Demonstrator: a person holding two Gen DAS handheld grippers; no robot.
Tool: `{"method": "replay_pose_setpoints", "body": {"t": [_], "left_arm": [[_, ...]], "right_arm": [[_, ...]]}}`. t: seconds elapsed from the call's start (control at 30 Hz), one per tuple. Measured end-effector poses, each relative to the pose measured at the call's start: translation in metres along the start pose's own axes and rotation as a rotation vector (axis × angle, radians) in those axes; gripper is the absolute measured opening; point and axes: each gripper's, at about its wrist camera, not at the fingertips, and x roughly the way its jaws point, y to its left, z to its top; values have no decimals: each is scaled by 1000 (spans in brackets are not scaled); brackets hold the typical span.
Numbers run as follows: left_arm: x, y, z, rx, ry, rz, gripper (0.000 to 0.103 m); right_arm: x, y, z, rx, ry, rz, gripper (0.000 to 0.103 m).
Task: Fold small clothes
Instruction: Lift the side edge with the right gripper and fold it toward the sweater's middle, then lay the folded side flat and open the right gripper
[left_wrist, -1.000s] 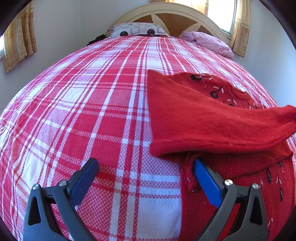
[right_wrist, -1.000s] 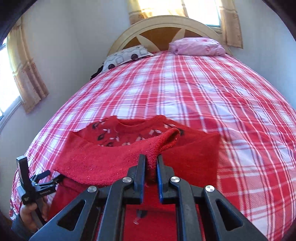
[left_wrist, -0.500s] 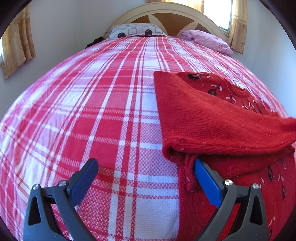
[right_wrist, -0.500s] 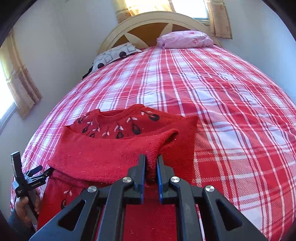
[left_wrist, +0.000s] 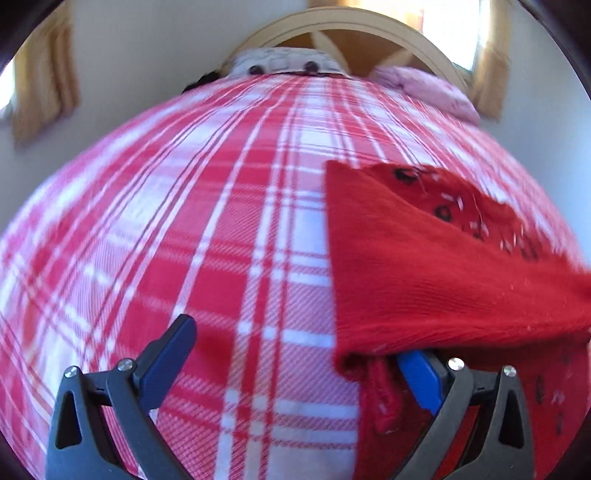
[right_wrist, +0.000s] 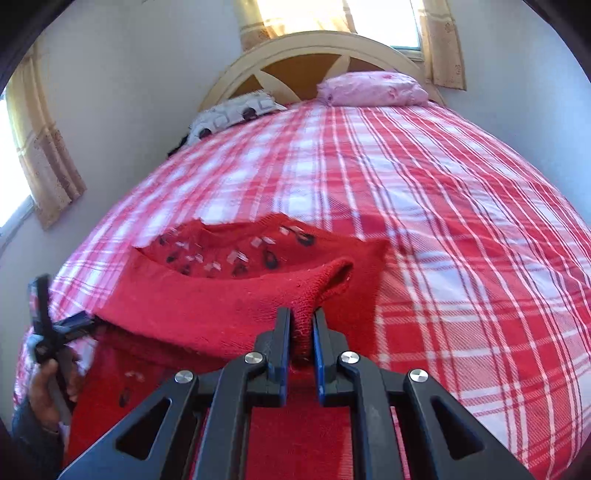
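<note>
The red sweater (right_wrist: 236, 310) lies on the bed (right_wrist: 461, 229), one layer folded across it. The right hand-held gripper (right_wrist: 302, 332) is clamped on a raised fold of the knit. The left hand-held gripper (left_wrist: 295, 350) stands wide apart at the sweater's edge, gripping nothing.

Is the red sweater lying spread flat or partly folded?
Partly folded: the red sweater has one plain layer drawn across its patterned front, pinched by the right hand-held gripper.

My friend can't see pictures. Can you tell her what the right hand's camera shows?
The right gripper pinches a fold of a red sweater on a red-and-white checked bed. Two pillows lie by the headboard.
</note>
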Motion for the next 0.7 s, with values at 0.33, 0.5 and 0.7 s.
{"method": "replay_pose_setpoints", "body": {"t": [0.33, 0.5, 0.7], "left_arm": [[-1, -4, -7, 9, 13, -17, 103], [-6, -8, -12, 41, 10, -13, 103], [-23, 5, -23, 8, 1, -60, 103]], "right_arm": [[26, -38, -29, 68, 45, -36, 10], [23, -39, -31, 57, 53, -38, 10], [7, -33, -33, 30, 55, -35, 11]]}}
